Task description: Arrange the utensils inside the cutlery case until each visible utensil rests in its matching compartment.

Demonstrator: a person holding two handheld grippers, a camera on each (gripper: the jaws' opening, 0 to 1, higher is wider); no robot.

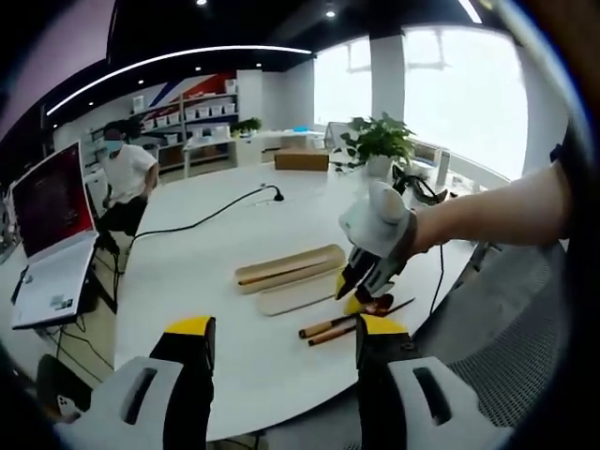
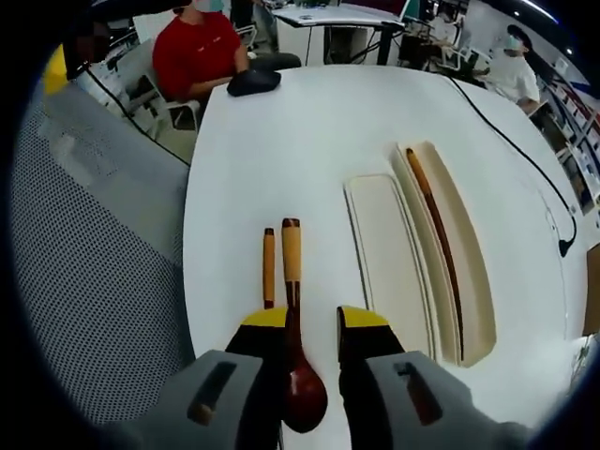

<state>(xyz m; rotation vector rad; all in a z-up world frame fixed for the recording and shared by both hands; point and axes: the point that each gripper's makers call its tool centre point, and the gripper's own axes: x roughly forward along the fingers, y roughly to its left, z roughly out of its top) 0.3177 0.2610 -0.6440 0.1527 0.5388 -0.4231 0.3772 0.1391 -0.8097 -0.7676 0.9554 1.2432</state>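
Fingers of the right gripper (image 2: 304, 323) are spread astride a dark red wooden-handled spoon (image 2: 297, 352) lying on the white round tabletop (image 2: 309, 141), left of the cream oblong cutlery case (image 2: 464, 309); left gripper (image 1: 286, 330) fingers are spread, empty.

The left gripper view looks from high up and farther back, across the white table (image 1: 187, 272) toward the windows. The right gripper view looks almost straight down from very close. Both views share the cutlery case (image 1: 291, 268), its lid (image 2: 386, 255) and the wooden spoon (image 2: 293, 309) beside them.
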